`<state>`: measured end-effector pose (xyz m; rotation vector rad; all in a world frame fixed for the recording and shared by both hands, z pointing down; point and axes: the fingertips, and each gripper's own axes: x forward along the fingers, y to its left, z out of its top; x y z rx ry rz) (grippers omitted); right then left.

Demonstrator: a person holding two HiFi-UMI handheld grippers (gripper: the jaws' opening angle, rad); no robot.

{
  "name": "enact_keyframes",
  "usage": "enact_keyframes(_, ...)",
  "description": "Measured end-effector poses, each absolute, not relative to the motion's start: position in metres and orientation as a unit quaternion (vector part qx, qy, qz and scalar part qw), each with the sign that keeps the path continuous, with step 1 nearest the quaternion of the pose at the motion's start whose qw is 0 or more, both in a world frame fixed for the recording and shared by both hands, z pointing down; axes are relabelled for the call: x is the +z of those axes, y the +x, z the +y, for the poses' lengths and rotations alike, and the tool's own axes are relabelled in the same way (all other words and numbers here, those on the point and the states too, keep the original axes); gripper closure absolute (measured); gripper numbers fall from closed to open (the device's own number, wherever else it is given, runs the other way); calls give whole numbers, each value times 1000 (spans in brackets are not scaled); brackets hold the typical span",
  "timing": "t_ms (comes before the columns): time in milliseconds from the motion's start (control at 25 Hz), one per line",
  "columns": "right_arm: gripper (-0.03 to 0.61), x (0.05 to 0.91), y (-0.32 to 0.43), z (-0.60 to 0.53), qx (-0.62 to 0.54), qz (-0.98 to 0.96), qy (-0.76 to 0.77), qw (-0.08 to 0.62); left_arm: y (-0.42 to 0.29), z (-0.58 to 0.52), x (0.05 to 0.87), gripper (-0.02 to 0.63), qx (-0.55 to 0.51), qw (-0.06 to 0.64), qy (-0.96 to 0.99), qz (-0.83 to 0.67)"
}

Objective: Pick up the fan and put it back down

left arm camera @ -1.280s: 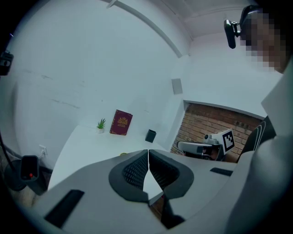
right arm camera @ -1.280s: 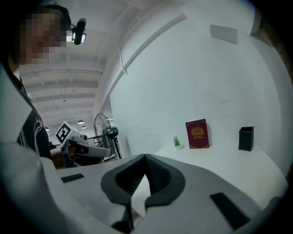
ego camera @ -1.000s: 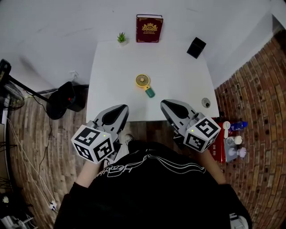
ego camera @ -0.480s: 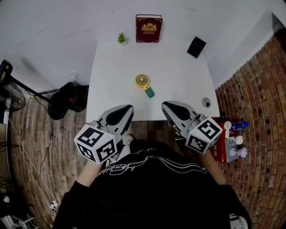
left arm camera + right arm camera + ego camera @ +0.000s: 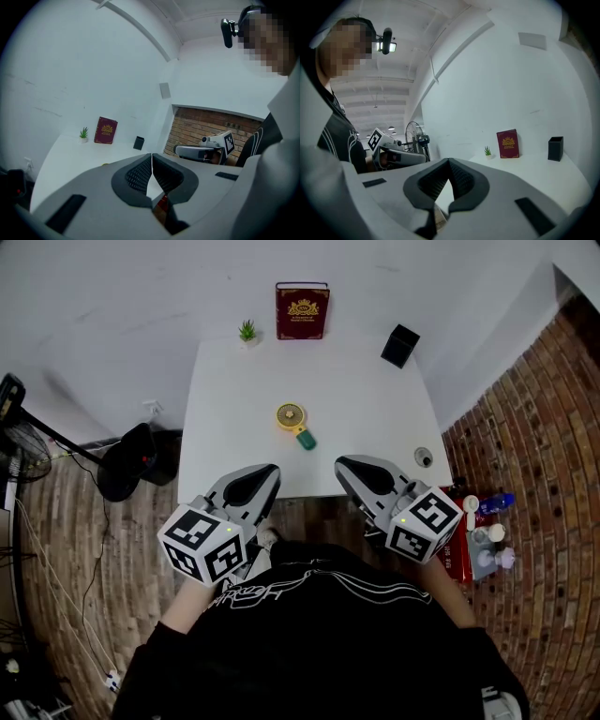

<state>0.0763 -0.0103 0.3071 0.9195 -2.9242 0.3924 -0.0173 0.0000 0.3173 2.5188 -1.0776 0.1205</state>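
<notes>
A small hand fan [image 5: 292, 415] with a yellow round head and a teal handle [image 5: 306, 439] lies flat near the middle of the white table [image 5: 225, 399]. Both grippers hover over the table's near edge, short of the fan and apart from it. My left gripper [image 5: 265, 470] is shut with nothing between its pads, seen up close in the left gripper view [image 5: 151, 157]. My right gripper [image 5: 342, 465] is likewise shut and empty [image 5: 449, 161]. The fan lies ahead of the gap between the two grippers.
At the table's far edge stand a dark red book [image 5: 302, 311], a small potted plant [image 5: 247, 331] and a black box [image 5: 400, 345]. A floor fan [image 5: 415, 133] stands left of the table. Bottles [image 5: 492, 521] sit on the brick floor at right.
My left gripper has edged slightly up and toward the table edge. The right gripper has stayed put. The fan has not moved.
</notes>
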Motion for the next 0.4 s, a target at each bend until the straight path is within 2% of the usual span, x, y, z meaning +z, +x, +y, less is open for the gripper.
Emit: enact_keyframes(400, 578, 313, 88, -2, 139, -940, 309, 27, -8, 4, 318, 580, 49, 202, 901, -381)
